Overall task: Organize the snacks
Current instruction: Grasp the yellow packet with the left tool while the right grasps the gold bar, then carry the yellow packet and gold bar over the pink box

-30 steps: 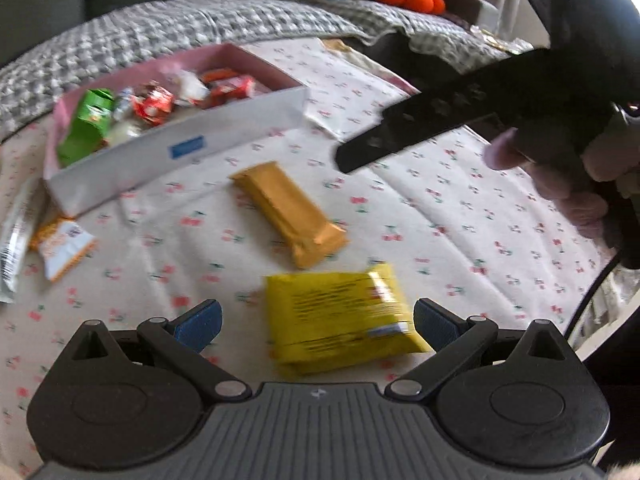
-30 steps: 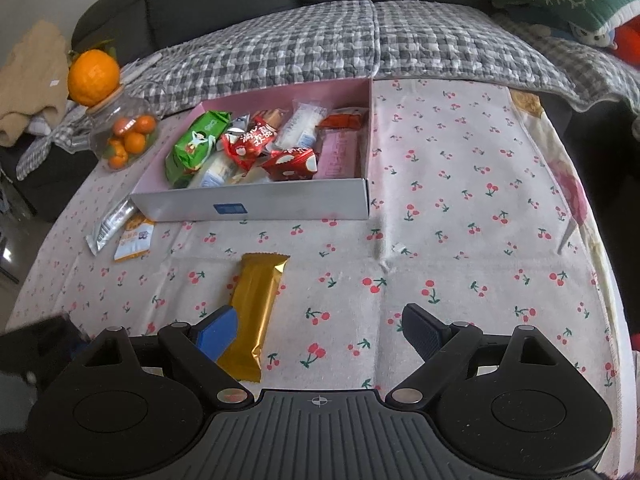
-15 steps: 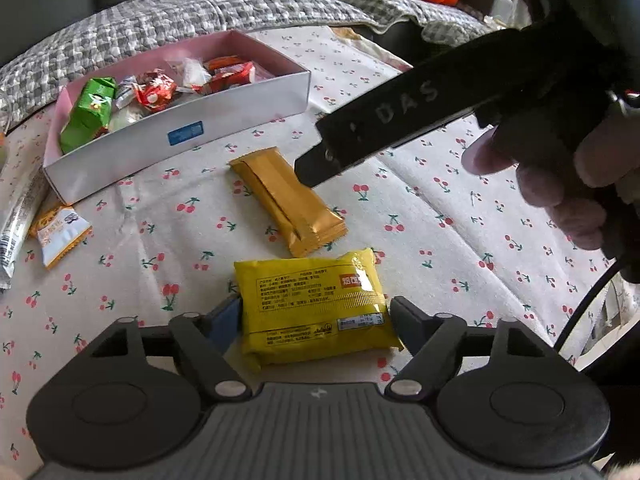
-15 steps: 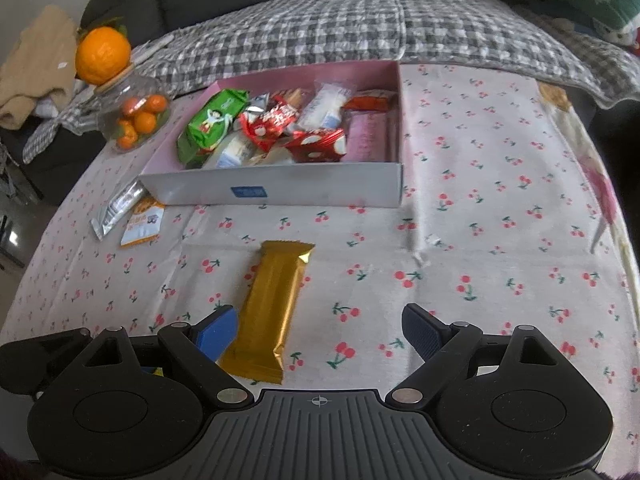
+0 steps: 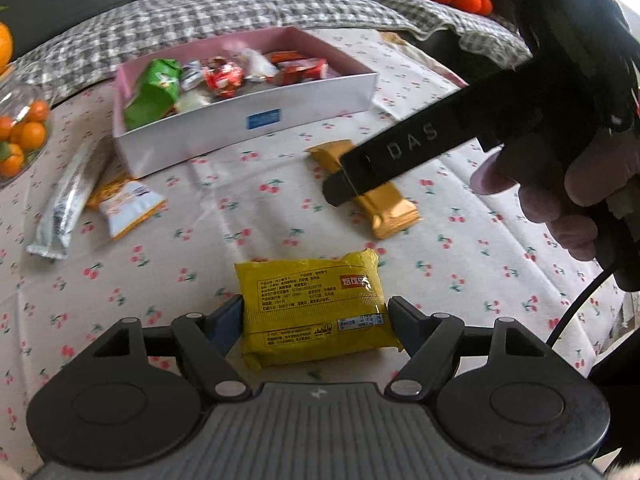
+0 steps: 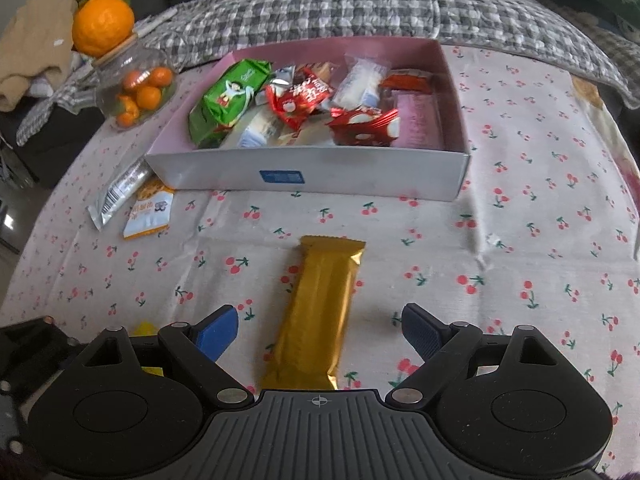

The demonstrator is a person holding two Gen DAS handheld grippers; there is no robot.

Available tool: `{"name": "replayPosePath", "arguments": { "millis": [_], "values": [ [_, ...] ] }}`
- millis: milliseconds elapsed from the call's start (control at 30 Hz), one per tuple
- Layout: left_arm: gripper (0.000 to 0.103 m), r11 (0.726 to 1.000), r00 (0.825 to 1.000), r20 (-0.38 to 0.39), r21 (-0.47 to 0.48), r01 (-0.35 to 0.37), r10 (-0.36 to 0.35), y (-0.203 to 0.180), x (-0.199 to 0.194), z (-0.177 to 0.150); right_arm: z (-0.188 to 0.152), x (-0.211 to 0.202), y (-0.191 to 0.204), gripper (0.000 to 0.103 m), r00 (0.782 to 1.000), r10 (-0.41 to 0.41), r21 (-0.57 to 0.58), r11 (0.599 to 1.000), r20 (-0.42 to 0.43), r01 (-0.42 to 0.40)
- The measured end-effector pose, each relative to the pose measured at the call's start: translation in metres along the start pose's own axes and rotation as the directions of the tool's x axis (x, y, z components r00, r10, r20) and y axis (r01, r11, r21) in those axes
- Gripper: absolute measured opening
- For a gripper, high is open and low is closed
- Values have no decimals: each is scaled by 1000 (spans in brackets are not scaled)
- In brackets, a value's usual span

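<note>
Yellow packet [image 5: 316, 312] clamped in left jaws | gold bar [image 6: 316, 316] between spread right jaws

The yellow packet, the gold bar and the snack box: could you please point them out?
yellow packet [image 5: 316, 312], left wrist view, middle of its printed back.
gold bar [image 6: 320, 308], right wrist view, mid-wrapper.
snack box [image 6: 360, 176], right wrist view, front wall.

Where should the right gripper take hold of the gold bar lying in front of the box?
Across the middle of the gold bar, from above, one finger on each long edge. It lies flat on the cloth, lengthwise between the open fingers of the right gripper, narrow enough for them; the crimped ends offer less to pinch.
</note>
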State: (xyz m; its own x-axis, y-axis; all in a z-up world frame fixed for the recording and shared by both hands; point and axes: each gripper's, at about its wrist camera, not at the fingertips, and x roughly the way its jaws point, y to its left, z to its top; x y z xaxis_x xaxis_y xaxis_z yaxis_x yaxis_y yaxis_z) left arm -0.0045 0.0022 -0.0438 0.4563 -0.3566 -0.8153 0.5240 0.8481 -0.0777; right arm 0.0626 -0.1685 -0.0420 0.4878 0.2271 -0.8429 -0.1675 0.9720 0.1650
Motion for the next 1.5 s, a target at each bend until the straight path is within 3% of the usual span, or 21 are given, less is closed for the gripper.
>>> {"name": "replayPosePath", "arguments": {
  "millis": [167, 467, 567, 733, 800, 1100, 1500],
  "values": [
    [74, 999, 1000, -4, -26, -24, 24, 11, -4, -3, -1, 8, 11, 89, 999, -46, -26, 999, -13, 45],
    [74, 996, 999, -13, -80, -50, 49, 30, -4, 0, -2, 9, 18, 72, 994, -112, -72, 991, -13, 110],
    [74, 994, 998, -13, -96, -58, 57, 33, -4, 2, -2, 8, 19, 61, 994, -105, -82, 991, -11, 104],
    [74, 990, 998, -13, -120, -70, 69, 38, -4, 4, -2, 4, 18, 35, 995, -96, -87, 992, -9, 95],
    [74, 989, 997, -14, -130, -74, 73, 40, -3, 5, -2, 4, 16, 31, 995, -95, -80, 992, -9, 94],
    [74, 981, 996, -2, -174, -84, 85, 45, -3, 14, 5, -3, -1, 30, 997, -74, 27, 997, -34, 75],
    [74, 967, 992, 67, -238, -88, 107, 58, -14, 40, 23, -25, -13, 30, 999, -19, 117, 993, 26, 16]
  ]
}}
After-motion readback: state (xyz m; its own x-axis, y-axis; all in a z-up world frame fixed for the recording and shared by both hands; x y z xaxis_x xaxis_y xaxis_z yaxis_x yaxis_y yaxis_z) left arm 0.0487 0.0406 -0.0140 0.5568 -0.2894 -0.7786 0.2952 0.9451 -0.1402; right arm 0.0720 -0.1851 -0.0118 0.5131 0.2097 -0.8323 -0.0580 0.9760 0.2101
